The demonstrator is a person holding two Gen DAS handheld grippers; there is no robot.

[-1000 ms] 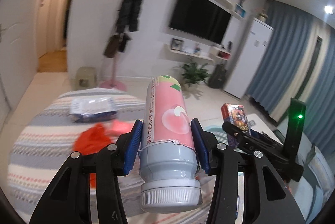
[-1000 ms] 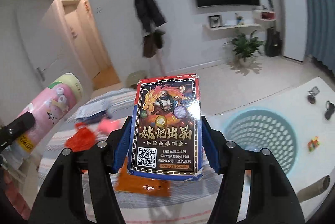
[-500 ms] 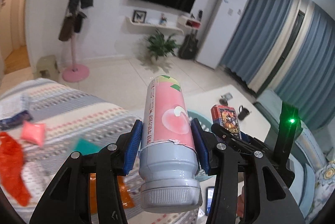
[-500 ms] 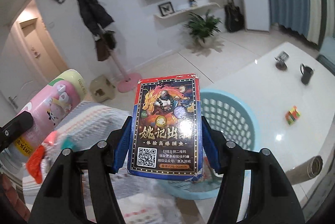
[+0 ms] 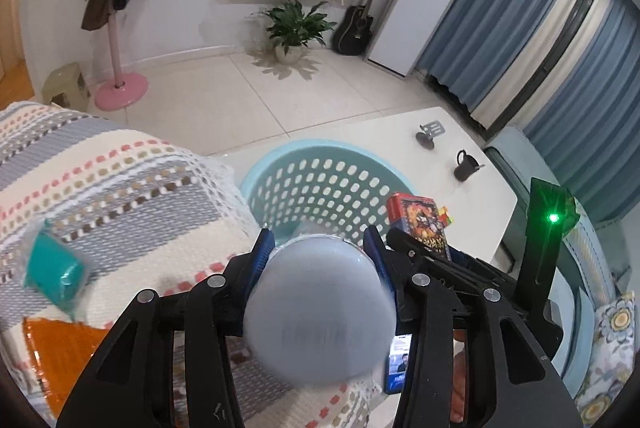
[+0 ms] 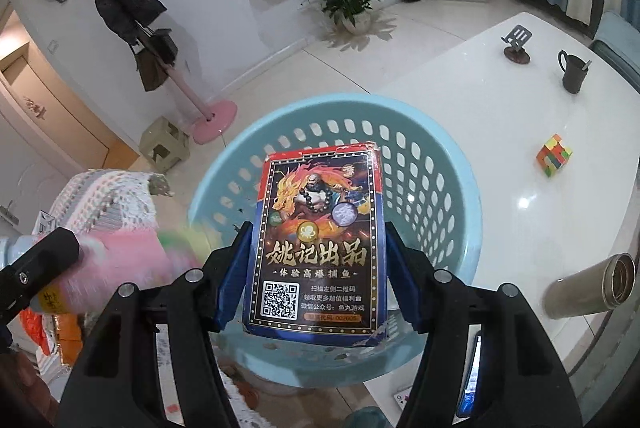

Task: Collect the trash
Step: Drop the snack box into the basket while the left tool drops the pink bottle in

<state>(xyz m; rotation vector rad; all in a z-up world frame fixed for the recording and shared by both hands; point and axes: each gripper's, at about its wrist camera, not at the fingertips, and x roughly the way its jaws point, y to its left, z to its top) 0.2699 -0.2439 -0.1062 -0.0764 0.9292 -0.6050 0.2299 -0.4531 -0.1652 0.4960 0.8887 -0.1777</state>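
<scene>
My left gripper (image 5: 320,248) is shut on a pink bottle with a grey cap (image 5: 320,312), tipped nose-down so I see mostly its blurred cap. The bottle points into the light blue perforated basket (image 5: 320,156). In the right wrist view the bottle (image 6: 124,260) shows as a pink blur at the basket's left rim. My right gripper (image 6: 318,252) is shut on a dark playing-card box (image 6: 318,248), held upright over the basket (image 6: 460,164). The box also shows in the left wrist view (image 5: 420,220).
A striped blanket (image 5: 100,180) lies left of the basket with a teal packet (image 5: 54,268) and an orange wrapper (image 5: 60,348) on it. The white table (image 6: 520,100) holds a dark mug (image 6: 572,72), a colour cube (image 6: 554,160), a phone stand (image 6: 518,44) and a steel flask (image 6: 592,284).
Both grippers swung right, away from the blanket and over the basket. The left gripper tipped the pink bottle downward into the basket mouth. Both stay shut on their loads.
</scene>
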